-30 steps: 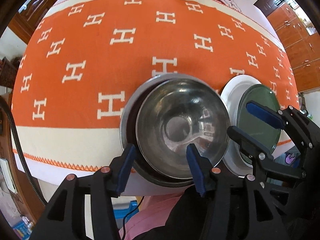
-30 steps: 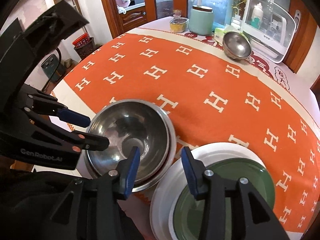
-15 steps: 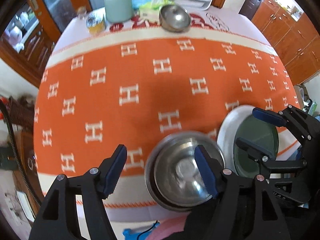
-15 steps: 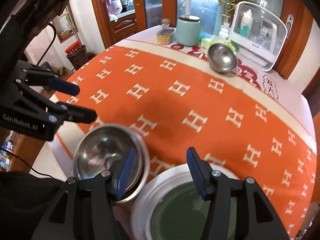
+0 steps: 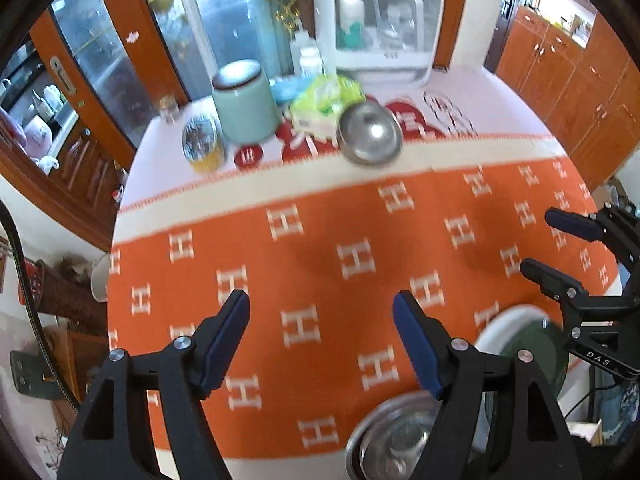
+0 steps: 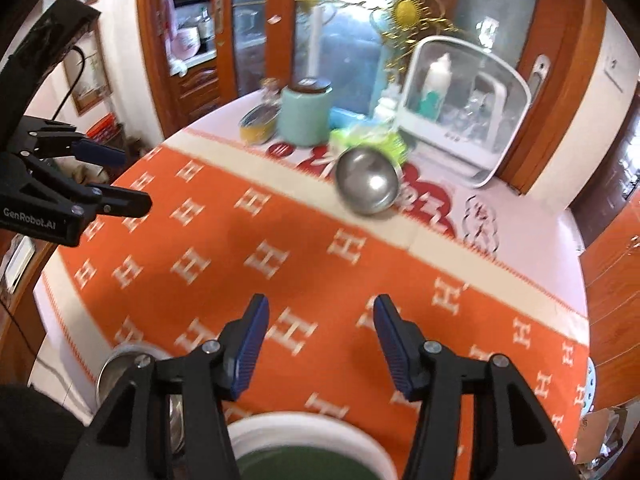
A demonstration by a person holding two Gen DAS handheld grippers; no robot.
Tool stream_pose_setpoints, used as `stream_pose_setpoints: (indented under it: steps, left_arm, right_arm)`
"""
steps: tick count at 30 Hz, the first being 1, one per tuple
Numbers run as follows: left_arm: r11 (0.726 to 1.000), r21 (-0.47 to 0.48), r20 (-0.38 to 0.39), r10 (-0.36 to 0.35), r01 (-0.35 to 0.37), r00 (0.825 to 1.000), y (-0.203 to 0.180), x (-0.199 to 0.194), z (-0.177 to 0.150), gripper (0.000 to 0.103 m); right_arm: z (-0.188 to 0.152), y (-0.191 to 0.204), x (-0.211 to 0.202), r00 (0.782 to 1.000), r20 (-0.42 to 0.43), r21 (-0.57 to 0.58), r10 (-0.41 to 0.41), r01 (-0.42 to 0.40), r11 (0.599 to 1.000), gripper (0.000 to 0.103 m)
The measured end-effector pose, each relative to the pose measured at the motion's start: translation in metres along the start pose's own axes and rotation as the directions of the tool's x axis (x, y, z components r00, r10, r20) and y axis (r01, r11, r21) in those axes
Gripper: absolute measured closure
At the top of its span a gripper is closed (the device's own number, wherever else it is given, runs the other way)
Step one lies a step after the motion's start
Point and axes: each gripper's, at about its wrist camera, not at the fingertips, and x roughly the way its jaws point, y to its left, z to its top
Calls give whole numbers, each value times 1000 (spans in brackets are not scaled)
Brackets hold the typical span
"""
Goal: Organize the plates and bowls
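Left gripper point(image 5: 321, 316) wide open, empty, above the orange H-patterned tablecloth point(image 5: 320, 248). Right gripper point(image 6: 320, 322) also spread wide, holding nothing. Nested shiny steel bowls point(image 5: 394, 438) sit at the near table edge, just beside the dark green plate point(image 5: 540, 354) stacked on a white plate point(image 5: 502, 326). Another steel bowl point(image 5: 370, 134), tilted, lies far across the table near a mint-green canister point(image 5: 244, 102).
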Motion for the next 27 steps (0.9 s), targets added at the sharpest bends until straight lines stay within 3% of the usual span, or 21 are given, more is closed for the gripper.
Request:
stream_pose_setpoints:
  steps: [13,21,27]
  left_arm:
    - [1000,-4,66,-9,10,998,17,30,89,30]
    - [998,-37,113,-41,45,993,15,62,114,30]
    - [995,-53,92,-79,84,993,10,104,119,30]
  right_arm:
    - [56,-42,35,997,69,100,-37,30,995,48]
    - [65,-67,69,994,85,192,-62,45,980,48]
    - [57,-73,100,988,123,243,-89,57,968,48]
